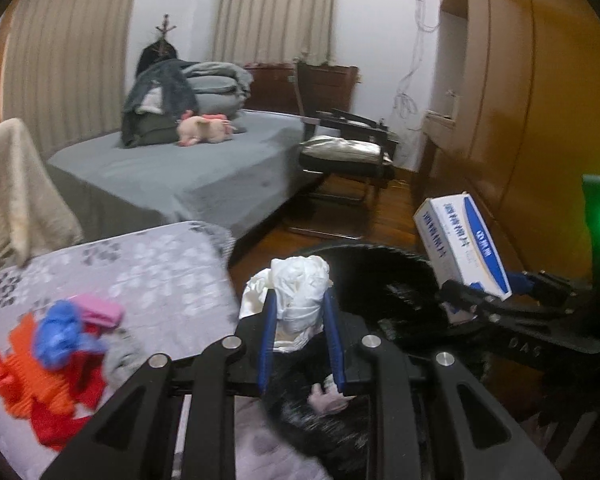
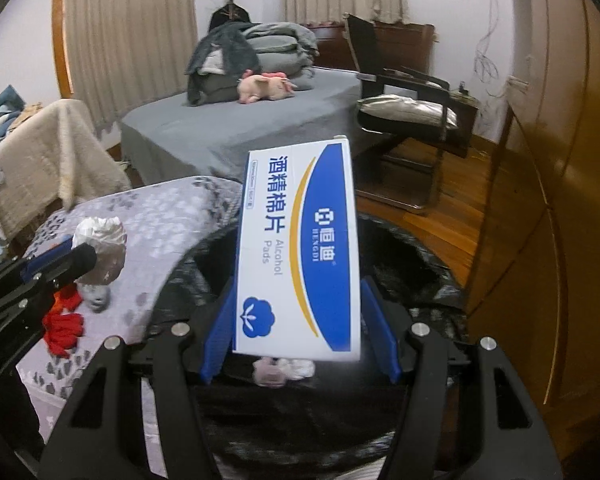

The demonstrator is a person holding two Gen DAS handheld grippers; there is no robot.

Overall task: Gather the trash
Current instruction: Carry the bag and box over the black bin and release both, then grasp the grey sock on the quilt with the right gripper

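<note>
Right hand-held gripper [image 2: 298, 328] is clamping your alcohol pads box [image 2: 300, 248], long axis upright, directly over the black trash bag [image 2: 404, 264]; left hand-held gripper [image 1: 300, 316] is pinching crumpled tissue [image 1: 300, 292] at the bag's near rim.

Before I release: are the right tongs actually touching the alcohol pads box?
Touching. The right wrist view shows the right tongs with both blue pads pressed against the alcohol pads box.

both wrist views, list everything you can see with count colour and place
alcohol pads box: 1, white and blue, in right gripper over the bag
crumpled tissue wad: 1, white, in left gripper
trash bag: 1, black, open below both grippers
tissue scraps: few, pale, inside bag
patterned cover: 1, grey, left
cloths: several, red, orange, blue, pink, on cover
bed: 1, grey
plush pig: 1, pink, on bed
chair: 1, dark
left gripper: shut on wad
right gripper: shut on box
</note>
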